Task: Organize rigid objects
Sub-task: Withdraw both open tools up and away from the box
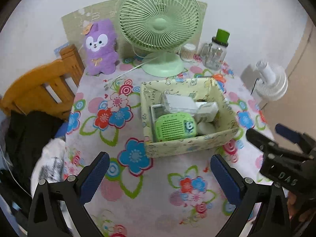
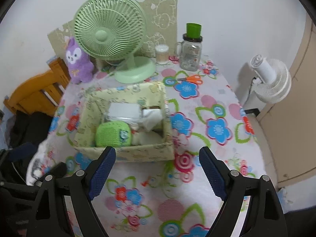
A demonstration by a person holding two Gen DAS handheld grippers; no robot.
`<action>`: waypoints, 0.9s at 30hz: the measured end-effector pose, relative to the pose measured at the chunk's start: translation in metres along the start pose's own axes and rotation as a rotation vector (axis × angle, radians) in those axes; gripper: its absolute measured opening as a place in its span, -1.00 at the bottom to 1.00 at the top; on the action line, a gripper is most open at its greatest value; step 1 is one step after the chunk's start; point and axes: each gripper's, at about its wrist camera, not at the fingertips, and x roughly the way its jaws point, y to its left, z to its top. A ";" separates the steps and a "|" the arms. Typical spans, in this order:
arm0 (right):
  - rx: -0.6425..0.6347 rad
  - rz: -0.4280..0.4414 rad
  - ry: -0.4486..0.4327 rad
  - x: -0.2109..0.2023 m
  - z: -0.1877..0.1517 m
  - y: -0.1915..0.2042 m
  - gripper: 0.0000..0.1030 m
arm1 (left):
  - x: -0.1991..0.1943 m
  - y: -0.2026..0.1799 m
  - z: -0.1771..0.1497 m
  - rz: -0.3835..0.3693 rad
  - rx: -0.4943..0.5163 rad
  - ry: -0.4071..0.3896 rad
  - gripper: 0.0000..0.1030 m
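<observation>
A pale yellow patterned box (image 1: 189, 145) (image 2: 126, 154) stands on the flowered tablecloth. Inside lie a green speaker-like gadget (image 1: 173, 127) (image 2: 112, 133), a white flat box (image 1: 180, 103) (image 2: 123, 109), a small screen device (image 1: 157, 111) and other white packs. My left gripper (image 1: 160, 164) hovers open and empty just short of the box's near wall. My right gripper (image 2: 157, 158) is open and empty too, over the box's near right corner; it also shows at the right of the left wrist view as the right gripper (image 1: 272, 136).
At the back stand a green desk fan (image 1: 160, 31) (image 2: 112, 37), a purple plush (image 1: 100, 47), a cotton-swab jar (image 2: 162, 54) and a glass jar with a green cup (image 2: 191, 49). Orange scissors (image 2: 189, 79) lie beyond the box. A wooden chair (image 1: 39, 90) and a white fan (image 2: 270, 79) flank the table.
</observation>
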 end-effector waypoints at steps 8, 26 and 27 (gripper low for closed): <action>-0.083 0.049 -0.011 -0.019 -0.007 -0.009 0.71 | -0.021 -0.017 -0.011 0.036 -0.040 -0.031 1.00; -0.064 0.063 -0.039 -0.087 -0.015 -0.028 0.71 | -0.089 -0.041 -0.022 0.056 -0.035 -0.091 1.00; -0.063 0.065 -0.044 -0.091 -0.016 -0.029 0.71 | -0.091 -0.041 -0.022 0.053 -0.033 -0.089 1.00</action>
